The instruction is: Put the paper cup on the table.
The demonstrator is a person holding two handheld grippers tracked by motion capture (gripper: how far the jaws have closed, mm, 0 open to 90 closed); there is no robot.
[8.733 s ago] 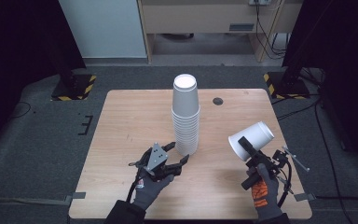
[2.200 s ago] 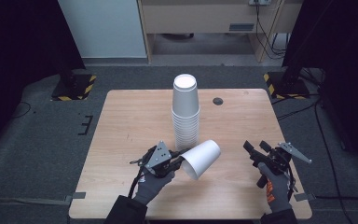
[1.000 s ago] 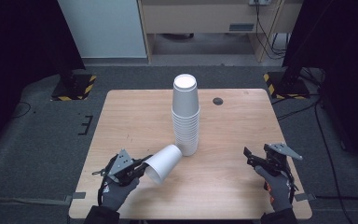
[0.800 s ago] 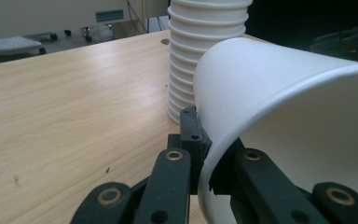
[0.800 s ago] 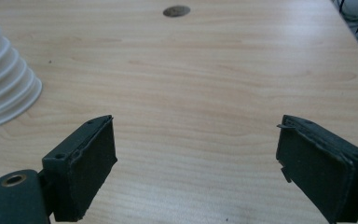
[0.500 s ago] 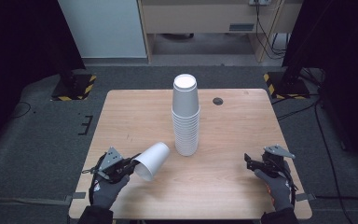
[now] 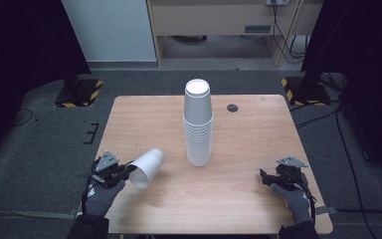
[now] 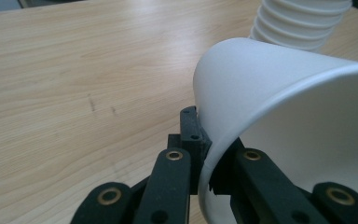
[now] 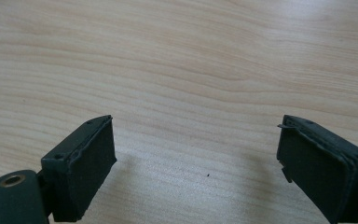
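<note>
The left hand-held gripper [image 7: 122, 172] is pinched tight on the rim of one white paper cup [image 7: 147, 167]. One jaw sits inside the cup and one outside. The cup lies tipped on its side, just above the near left part of the counter [image 7: 258, 129], with its bottom pointing at the cup stack [image 7: 198, 124].

This looks like the carrying step: one cup is off on its own, well apart from the stack. Next, the cup needs a free spot to be set down, and then the jaws must let go.

The right hand-held gripper [image 7: 266, 178] waits low near the right edge, jaws wide apart and holding nothing (just bare wood in front of it). A small dark round thing [image 7: 233, 107], maybe a hole, sits far back. Nothing blocks the way.
</note>
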